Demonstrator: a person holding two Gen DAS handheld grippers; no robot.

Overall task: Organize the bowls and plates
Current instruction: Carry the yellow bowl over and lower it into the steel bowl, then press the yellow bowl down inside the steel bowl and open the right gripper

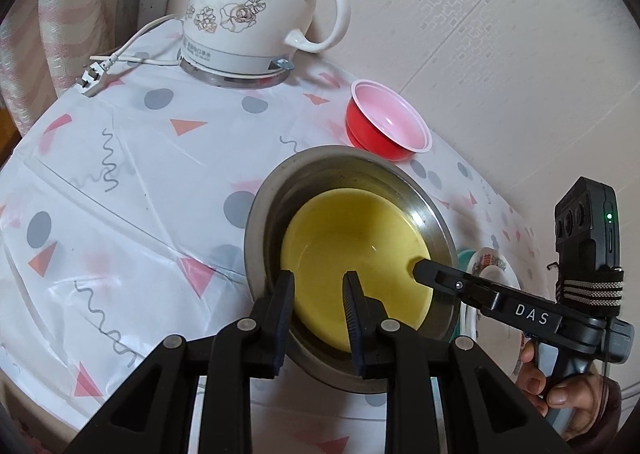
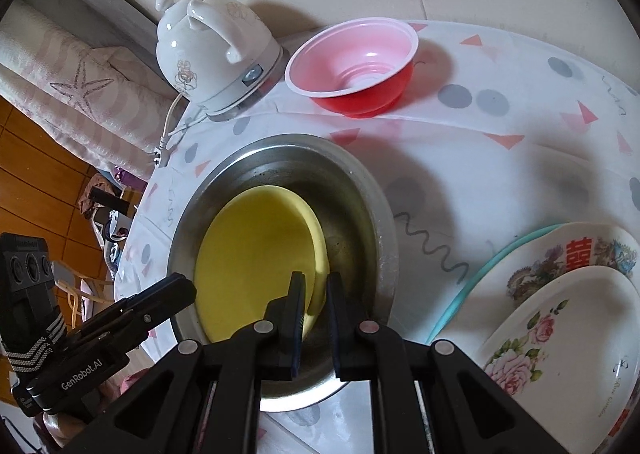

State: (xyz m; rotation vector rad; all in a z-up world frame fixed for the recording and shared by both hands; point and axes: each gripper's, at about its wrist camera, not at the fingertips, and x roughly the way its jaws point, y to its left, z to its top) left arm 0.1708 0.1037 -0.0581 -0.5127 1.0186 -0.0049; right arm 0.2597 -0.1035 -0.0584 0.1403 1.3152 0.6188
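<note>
A yellow bowl sits tilted inside a steel basin on a patterned tablecloth. My left gripper straddles the bowl's near-left rim, one finger inside the bowl, the other between bowl and basin wall, and is shut on it. My right gripper is shut on the bowl's right rim. Each gripper shows in the other's view: the right gripper at the bowl's right edge, the left gripper at its left edge. A red bowl with a pink inside stands behind the basin.
A white floral kettle stands at the back, its cord and plug lying on the cloth. Stacked floral plates over a teal-rimmed plate lie right of the basin. A hand grips the right tool's handle. The wall is close behind.
</note>
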